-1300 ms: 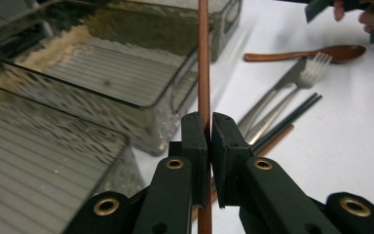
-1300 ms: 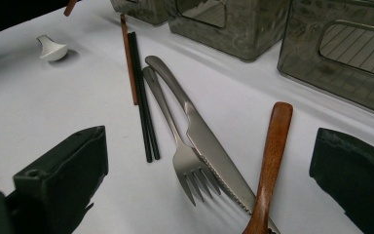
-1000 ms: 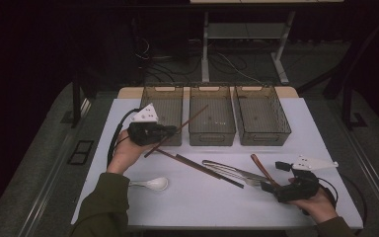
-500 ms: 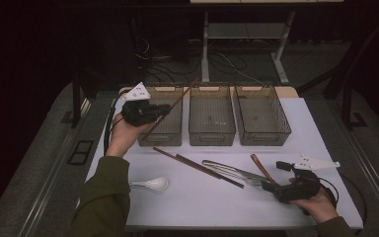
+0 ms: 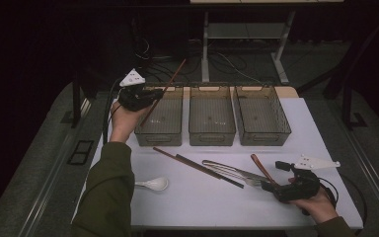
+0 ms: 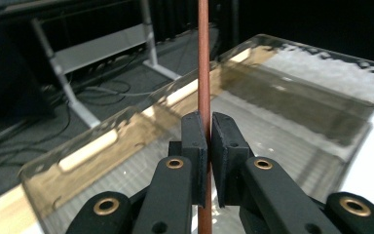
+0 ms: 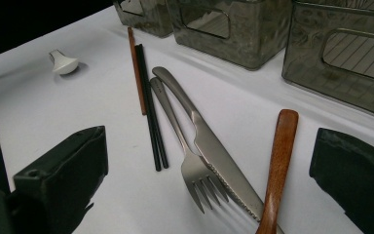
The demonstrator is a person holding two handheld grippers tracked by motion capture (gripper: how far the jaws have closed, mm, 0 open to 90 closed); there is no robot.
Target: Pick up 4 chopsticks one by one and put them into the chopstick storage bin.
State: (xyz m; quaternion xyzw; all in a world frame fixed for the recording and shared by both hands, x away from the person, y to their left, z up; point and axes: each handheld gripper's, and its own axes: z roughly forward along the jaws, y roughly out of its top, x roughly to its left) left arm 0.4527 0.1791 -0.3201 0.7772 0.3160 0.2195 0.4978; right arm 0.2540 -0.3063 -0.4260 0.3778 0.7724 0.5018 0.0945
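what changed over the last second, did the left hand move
Yes. The left tongs, shut on a brown chopstick, carried it from the table's near-left area away from the person, to above the leftmost bin. The right tongs stayed open by the fork, knife and wooden handle; the white spoon stayed put.

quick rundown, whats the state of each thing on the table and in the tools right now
left tool: shut on brown chopstick
brown chopstick: held, tilted over left bin
left bin: looks empty
middle bin: looks empty
right bin: looks empty
right tool: open, low over table
fork: flat beside knife
knife: flat
wooden handle: lying across knife
white spoon: on table
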